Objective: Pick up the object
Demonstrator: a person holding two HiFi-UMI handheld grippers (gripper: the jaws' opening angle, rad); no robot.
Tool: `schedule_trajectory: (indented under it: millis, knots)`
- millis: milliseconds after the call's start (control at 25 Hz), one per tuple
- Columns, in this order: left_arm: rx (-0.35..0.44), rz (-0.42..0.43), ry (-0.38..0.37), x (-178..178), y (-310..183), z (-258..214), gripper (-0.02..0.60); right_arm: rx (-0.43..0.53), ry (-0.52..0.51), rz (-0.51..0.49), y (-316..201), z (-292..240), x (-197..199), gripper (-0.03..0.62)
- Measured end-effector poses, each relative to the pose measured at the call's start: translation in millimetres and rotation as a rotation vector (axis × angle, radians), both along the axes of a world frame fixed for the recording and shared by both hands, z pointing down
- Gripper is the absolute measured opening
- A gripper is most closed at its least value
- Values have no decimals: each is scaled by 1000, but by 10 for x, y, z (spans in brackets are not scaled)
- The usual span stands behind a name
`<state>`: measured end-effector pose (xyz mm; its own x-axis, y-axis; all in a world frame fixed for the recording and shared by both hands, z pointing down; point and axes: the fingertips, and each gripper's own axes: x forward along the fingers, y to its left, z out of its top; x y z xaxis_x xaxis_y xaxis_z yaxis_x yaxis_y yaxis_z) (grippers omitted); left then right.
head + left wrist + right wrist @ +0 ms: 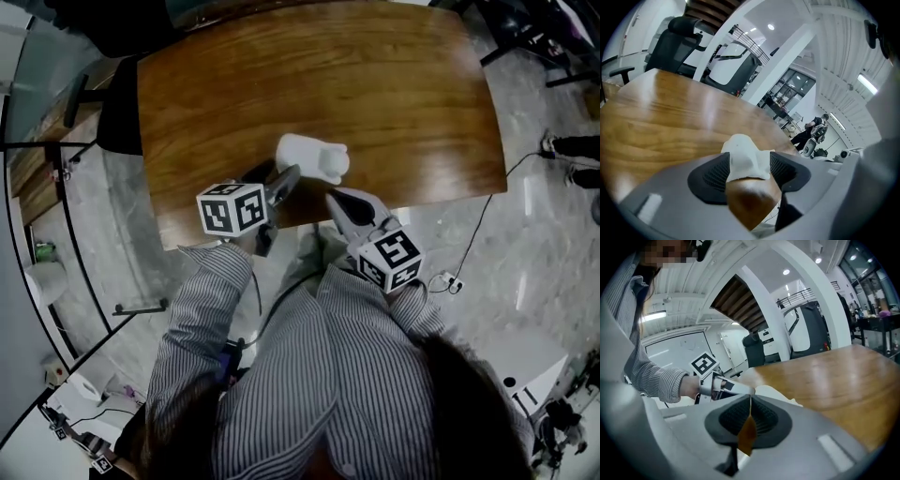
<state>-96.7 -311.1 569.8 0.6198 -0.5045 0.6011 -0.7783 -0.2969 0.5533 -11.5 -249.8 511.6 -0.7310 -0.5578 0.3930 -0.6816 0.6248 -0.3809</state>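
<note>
A lumpy white object [314,157] lies on the wooden table [375,84] close to its near edge. My left gripper [284,181] sits just left of it and slightly nearer to me, with its jaws open. In the left gripper view the white object [744,154] shows in the gap between the dark pads [714,176], resting on the wood just ahead of them. My right gripper [330,196] hovers at the table's near edge, just short of the object on its right. Its jaws [750,401] are shut with nothing held. The object [780,393] peeks out behind them.
A black office chair [118,105] stands off the table's left side, and another chair [677,40] at its far side. Cables and a power strip [448,281] lie on the stone floor at the right. A person [812,132] stands far off in the room.
</note>
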Motion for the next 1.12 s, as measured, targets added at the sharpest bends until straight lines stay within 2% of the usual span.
schedule_trajectory:
  millis: [200, 400, 640, 840, 1120]
  knots:
    - [-50, 29, -40, -13, -227, 164, 305, -40, -16, 12, -23, 124, 40, 3]
    - [-146, 54, 9, 77, -304, 330, 305, -67, -16, 43, -106, 218, 149, 3]
    - [-210, 75, 12, 108, -282, 449, 298, -81, -11, 76, -170, 304, 249, 3]
    - [-223, 79, 38, 135, -294, 456, 291, -87, -14, 76, -176, 315, 251, 3]
    - [-215, 72, 32, 108, -282, 423, 236, -75, -20, 73, -167, 255, 250, 3]
